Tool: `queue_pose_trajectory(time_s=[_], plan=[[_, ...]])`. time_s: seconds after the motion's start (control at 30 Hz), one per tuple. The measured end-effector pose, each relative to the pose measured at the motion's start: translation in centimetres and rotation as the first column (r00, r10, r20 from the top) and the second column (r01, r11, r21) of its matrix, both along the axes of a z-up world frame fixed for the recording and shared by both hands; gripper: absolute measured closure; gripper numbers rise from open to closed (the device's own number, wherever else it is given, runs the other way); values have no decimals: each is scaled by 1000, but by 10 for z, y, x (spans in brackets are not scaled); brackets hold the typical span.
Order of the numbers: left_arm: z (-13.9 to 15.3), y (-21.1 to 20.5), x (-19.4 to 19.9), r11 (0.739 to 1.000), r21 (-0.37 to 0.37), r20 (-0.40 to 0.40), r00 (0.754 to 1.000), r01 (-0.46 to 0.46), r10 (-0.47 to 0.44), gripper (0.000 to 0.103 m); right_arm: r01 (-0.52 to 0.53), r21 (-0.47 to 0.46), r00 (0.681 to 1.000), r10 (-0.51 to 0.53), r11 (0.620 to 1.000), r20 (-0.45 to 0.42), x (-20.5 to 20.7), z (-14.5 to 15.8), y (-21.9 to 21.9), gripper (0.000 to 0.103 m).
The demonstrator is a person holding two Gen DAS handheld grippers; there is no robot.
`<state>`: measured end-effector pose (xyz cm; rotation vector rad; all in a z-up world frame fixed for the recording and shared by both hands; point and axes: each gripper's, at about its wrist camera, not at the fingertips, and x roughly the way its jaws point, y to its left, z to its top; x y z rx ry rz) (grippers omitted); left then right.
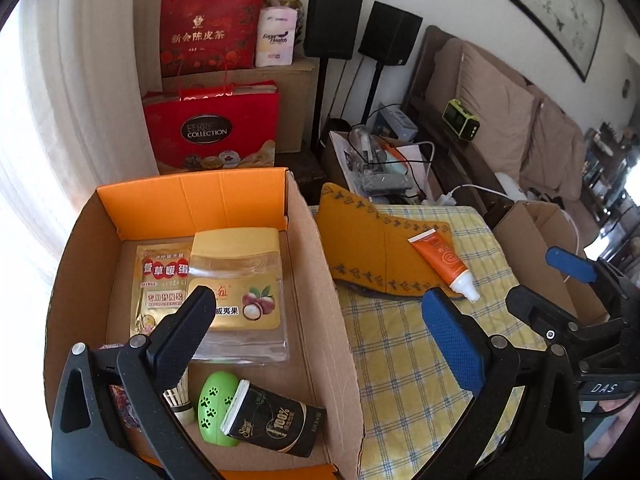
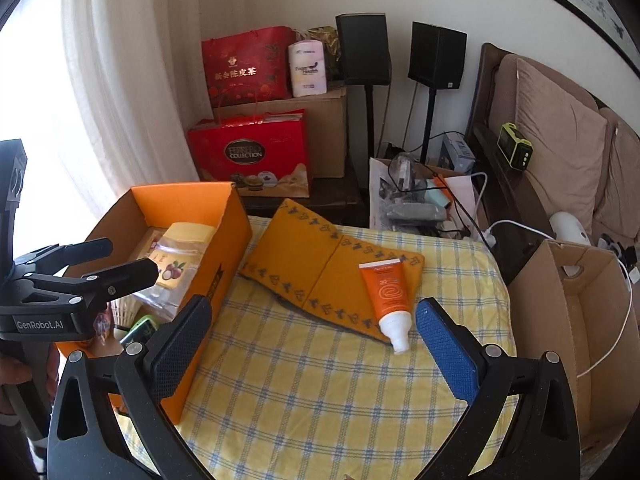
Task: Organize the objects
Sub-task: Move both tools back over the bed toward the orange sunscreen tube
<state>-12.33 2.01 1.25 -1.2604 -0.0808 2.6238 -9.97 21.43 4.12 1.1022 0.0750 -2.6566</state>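
Observation:
An orange tube (image 2: 386, 292) with a white cap lies on an orange felt mat (image 2: 296, 248), on the yellow checked cloth (image 2: 300, 380). My right gripper (image 2: 312, 344) hangs open just short of the tube, the cap near its blue finger. At the left stands an open cardboard box (image 1: 312, 264) holding a nut bag (image 1: 244, 300), a gold packet (image 1: 160, 276), a green egg-shaped case (image 1: 210, 404), a black tissue pack (image 1: 276, 420) and a shuttlecock (image 1: 180, 396). My left gripper (image 1: 320, 320) is open and empty above the box's right wall.
A second, empty cardboard box (image 2: 560, 320) stands beside the table on the right. Behind are red gift bags (image 2: 248, 152), two black speakers on stands (image 2: 362, 48), a carton of cables and clutter (image 2: 416, 200), and a brown sofa (image 2: 560, 140). A curtain (image 2: 132, 80) hangs at the left.

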Motion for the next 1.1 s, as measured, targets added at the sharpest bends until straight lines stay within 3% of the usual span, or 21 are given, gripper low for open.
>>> queue_pose_trajectory(time_s=[0.13,0.6,1.1], plan=[[0,20,-8,999,-49,-3,1000,18,-18,0,30,-5,1000,-30,1000,3,-10,-4,18,0],[-13,44,-38,1000,-13,38,999,14,-13,0,82,-49,996,-81,995,20,-42,-18,58,0],[-31,78,-86,998,-14,95,994,60,-58,6,83,-28,983,-77,996,166,-94,-79,68,37]])
